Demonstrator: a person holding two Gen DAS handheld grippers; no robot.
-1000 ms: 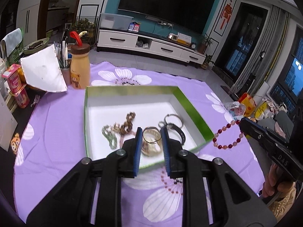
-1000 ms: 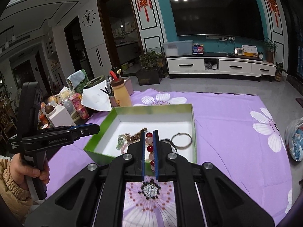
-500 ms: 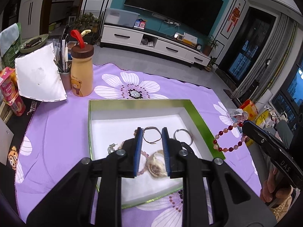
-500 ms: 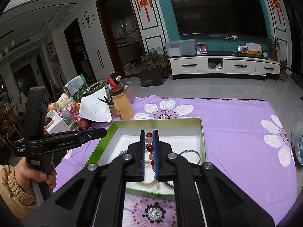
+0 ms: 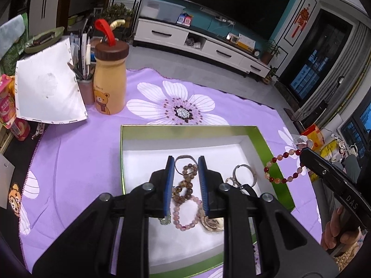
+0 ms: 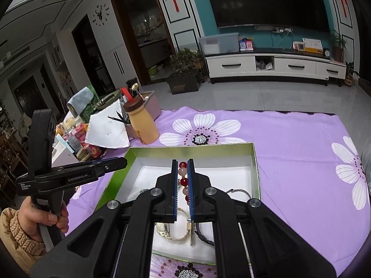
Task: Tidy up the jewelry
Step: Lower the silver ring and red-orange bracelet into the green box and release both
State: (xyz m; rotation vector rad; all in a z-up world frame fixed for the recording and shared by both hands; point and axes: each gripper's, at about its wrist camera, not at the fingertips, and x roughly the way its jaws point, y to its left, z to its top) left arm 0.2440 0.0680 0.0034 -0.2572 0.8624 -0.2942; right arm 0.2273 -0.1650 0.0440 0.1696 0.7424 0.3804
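A green box (image 5: 266,143) with a white floor sits on the purple flowered cloth. In it lie a brown bead bracelet (image 5: 185,185), a pink bead bracelet (image 5: 185,215), a metal ring (image 5: 183,159) and a silver bangle (image 5: 243,173). My left gripper (image 5: 185,166) is open and empty, hovering over the box. My right gripper (image 6: 182,164) is shut on a red and pink bead bracelet (image 6: 183,176), which hangs over the box's right wall in the left wrist view (image 5: 283,166). A gold watch (image 6: 171,231) lies under it.
A yellow bear bottle (image 5: 110,78), a pen cup (image 5: 84,85), a white paper (image 5: 46,88) and snack packs (image 5: 7,106) stand at the table's left. The cloth (image 6: 301,150) stretches right of the box. The TV cabinet (image 6: 266,67) is far behind.
Both grippers moved forward over the box. The right gripper carried the red and pink bracelet further above the box. The left gripper stayed open.
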